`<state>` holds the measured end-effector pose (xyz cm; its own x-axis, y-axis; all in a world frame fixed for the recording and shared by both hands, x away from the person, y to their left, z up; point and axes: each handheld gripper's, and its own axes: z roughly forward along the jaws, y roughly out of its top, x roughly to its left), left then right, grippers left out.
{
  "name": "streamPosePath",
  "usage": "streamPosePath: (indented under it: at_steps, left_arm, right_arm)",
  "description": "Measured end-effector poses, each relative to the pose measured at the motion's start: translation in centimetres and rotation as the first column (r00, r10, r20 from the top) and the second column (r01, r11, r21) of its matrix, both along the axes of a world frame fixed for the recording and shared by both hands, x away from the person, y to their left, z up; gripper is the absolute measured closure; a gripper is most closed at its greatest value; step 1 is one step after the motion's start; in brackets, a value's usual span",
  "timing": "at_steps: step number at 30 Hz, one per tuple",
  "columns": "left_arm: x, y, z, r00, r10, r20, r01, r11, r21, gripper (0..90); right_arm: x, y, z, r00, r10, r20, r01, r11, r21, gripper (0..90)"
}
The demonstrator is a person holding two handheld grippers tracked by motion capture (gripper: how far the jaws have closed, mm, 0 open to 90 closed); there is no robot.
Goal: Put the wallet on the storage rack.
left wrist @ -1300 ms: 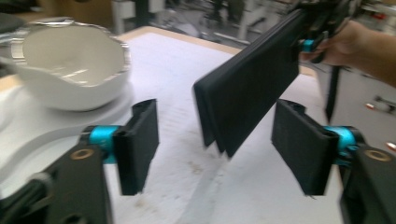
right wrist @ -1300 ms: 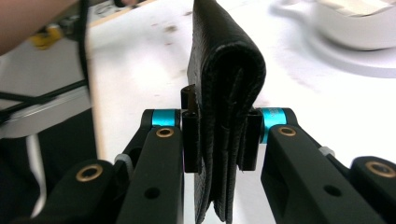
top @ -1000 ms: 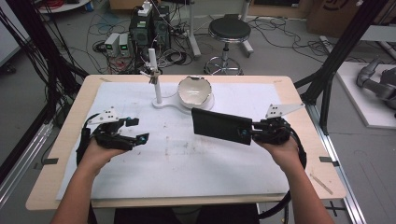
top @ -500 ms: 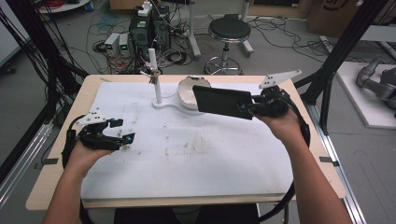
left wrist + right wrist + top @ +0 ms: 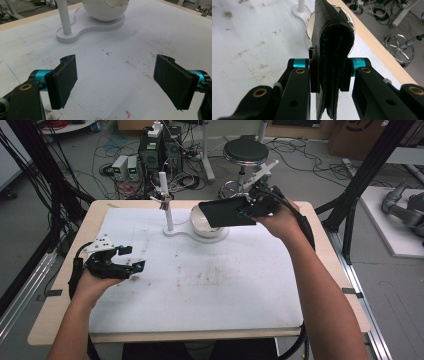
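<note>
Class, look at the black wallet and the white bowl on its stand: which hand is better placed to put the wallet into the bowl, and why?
Probably the right. The right gripper is already shut on the black wallet, held just over the white bowl. The left gripper is open, holds nothing, and sits at the mat's near left edge, well away.

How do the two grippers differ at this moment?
The left gripper has its jaws wide open with nothing between them; the right gripper is clamped on a black wallet. The left is low near the white mat; the right is raised by the white bowl. Both have black jaws.
</note>
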<state>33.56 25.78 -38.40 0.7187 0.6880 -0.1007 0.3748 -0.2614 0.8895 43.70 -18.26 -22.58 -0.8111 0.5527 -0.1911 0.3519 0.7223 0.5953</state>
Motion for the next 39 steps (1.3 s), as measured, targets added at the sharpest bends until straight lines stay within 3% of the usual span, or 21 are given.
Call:
streamPosePath:
  at_steps: [5, 10, 16, 24, 29, 30, 32, 34, 39]
  left_arm:
    - [0.1, 0.1, -0.1, 1.0, 0.006, -0.001, -0.006, 1.0, 0.0, 19.2]
    - [0.1, 0.0, -0.2, 1.0, -0.001, -0.007, 0.001, 1.0, -0.001, 19.2]
    - [0.2, -0.1, -0.4, 0.9999, -0.009, -0.011, 0.009, 1.0, -0.004, 19.2]
    - [0.1, -0.7, -0.3, 0.9994, -0.033, 0.005, 0.033, 0.9995, -0.002, 19.2]
    - [0.0, -1.1, -0.3, 0.999, -0.043, 0.004, 0.043, 0.9991, 0.004, 19.2]
    - [0.0, -1.1, -0.3, 0.999, -0.043, 0.004, 0.043, 0.9991, 0.004, 19.2]
    - [-0.1, -1.2, -0.4, 0.9986, -0.053, 0.003, 0.053, 0.9986, 0.005, 19.2]
    - [-0.1, -1.4, -0.4, 0.9974, -0.072, 0.006, 0.072, 0.9974, 0.011, 19.2]
    - [-0.1, -1.5, -0.3, 0.9974, -0.071, 0.011, 0.071, 0.9975, 0.007, 19.2]
  right_arm:
    - [2.0, 2.6, 0.3, 0.9999, 0.002, -0.017, -0.004, 0.9933, -0.115, 76.8]
    - [3.8, 4.7, -0.1, 0.9981, -0.011, -0.061, 0.001, 0.9868, -0.162, 76.7]
    - [5.8, 5.7, -1.8, 0.9927, -0.015, -0.12, -0.01, 0.9785, -0.206, 76.6]
    - [7.3, 5.7, -3.3, 0.9881, -0.012, -0.153, -0.01, 0.9891, -0.147, 76.0]
    - [7.6, 4.7, -4.1, 0.9913, -0.031, -0.128, 0.022, 0.997, -0.074, 71.1]
    - [7.4, 4.7, -4.2, 0.9892, -0.06, -0.134, 0.051, 0.9962, -0.071, 68.8]
    - [7.5, 4.6, -4.3, 0.9902, -0.067, -0.123, 0.058, 0.9955, -0.075, 66.3]
    - [7.5, 4.2, -4.4, 0.9949, -0.078, -0.063, 0.074, 0.9945, -0.075, 55.7]
    - [7.2, 3.3, -3.6, 0.9928, -0.118, 0.02, 0.119, 0.9925, -0.029, 52.0]
